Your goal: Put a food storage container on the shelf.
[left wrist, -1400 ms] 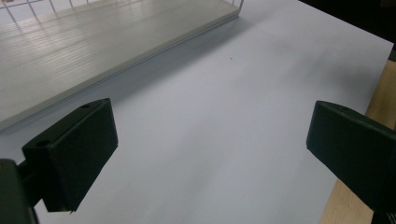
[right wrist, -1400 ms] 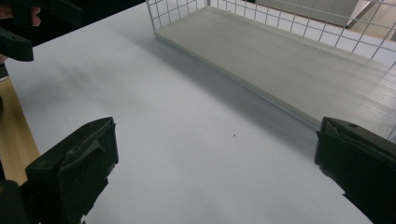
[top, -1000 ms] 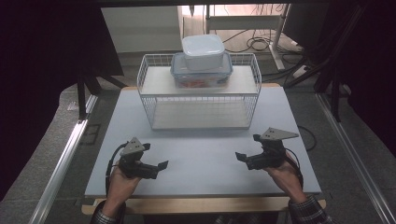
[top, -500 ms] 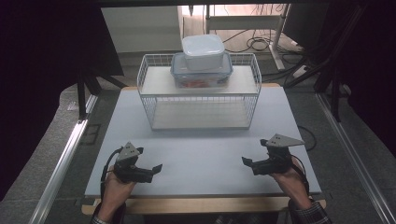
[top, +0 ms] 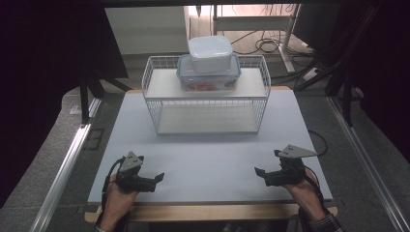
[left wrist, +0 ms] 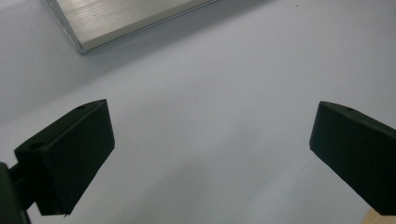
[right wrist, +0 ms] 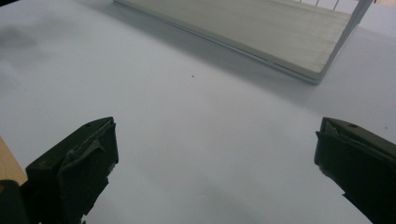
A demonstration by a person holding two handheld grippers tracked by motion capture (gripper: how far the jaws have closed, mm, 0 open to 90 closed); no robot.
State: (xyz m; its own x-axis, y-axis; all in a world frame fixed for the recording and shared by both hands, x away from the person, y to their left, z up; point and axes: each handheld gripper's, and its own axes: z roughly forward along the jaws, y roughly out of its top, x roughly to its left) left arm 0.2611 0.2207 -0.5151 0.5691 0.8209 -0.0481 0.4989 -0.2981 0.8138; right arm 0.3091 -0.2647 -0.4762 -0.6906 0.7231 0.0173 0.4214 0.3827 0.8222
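A white wire rack (top: 208,104) stands at the far middle of the pale table (top: 208,154). On its upper shelf sits a clear lidded container (top: 209,75) with red contents, and a smaller white lidded tub (top: 210,47) rests on top of it. My left gripper (top: 157,178) lies low near the front left edge, held by a hand, jaws wide apart and empty. My right gripper (top: 259,173) sits near the front right edge, also open with nothing between its jaws. In both gripper views the black jaws frame bare table, with the rack's base board (left wrist: 126,18) (right wrist: 261,32) ahead.
The table's wooden front edge (top: 208,211) runs just under my hands. Metal rails (top: 63,169) flank the table on the floor. Cables (top: 270,46) lie on the floor behind the rack. Dark curtains close in both sides.
Both grippers have drawn back toward the front edge of the table and sunk lower. The rack and the stacked containers have not moved.
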